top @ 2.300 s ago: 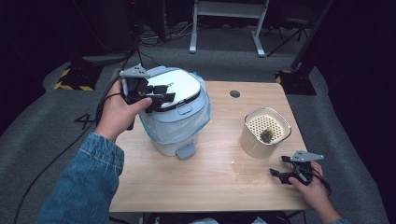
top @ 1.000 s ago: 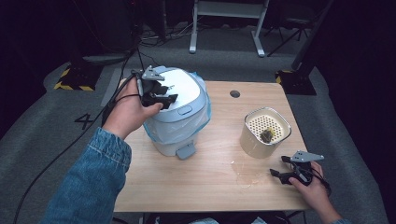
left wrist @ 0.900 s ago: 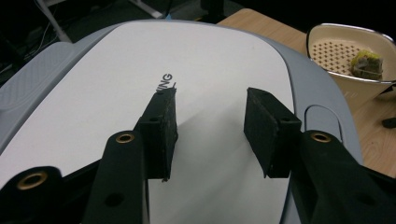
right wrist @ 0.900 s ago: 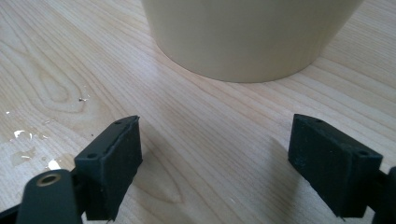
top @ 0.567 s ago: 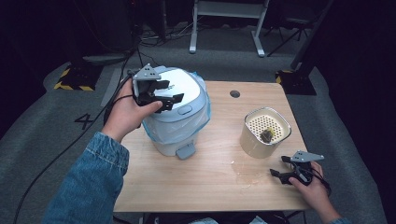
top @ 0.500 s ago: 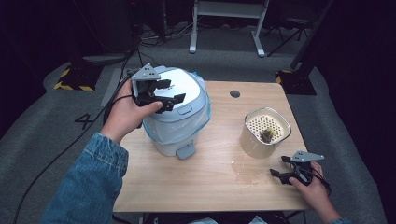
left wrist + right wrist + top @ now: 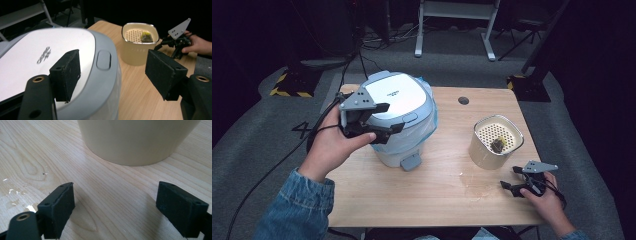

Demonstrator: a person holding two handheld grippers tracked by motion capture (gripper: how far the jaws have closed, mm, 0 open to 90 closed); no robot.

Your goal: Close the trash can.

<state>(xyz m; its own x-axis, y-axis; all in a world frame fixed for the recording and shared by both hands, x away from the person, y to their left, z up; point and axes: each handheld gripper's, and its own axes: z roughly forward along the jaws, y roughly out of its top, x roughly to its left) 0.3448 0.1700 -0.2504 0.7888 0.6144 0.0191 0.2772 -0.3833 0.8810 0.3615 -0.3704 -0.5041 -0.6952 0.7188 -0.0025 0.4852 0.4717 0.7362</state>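
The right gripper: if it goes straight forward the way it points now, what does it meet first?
Probably the cream container. In its own view the right gripper has open jaws aimed at that container's wall, with bare table between them. How far off it stands is unclear.

Bright overhead light on the table, dark surroundings, glare on the white lid, nearby jaws soft
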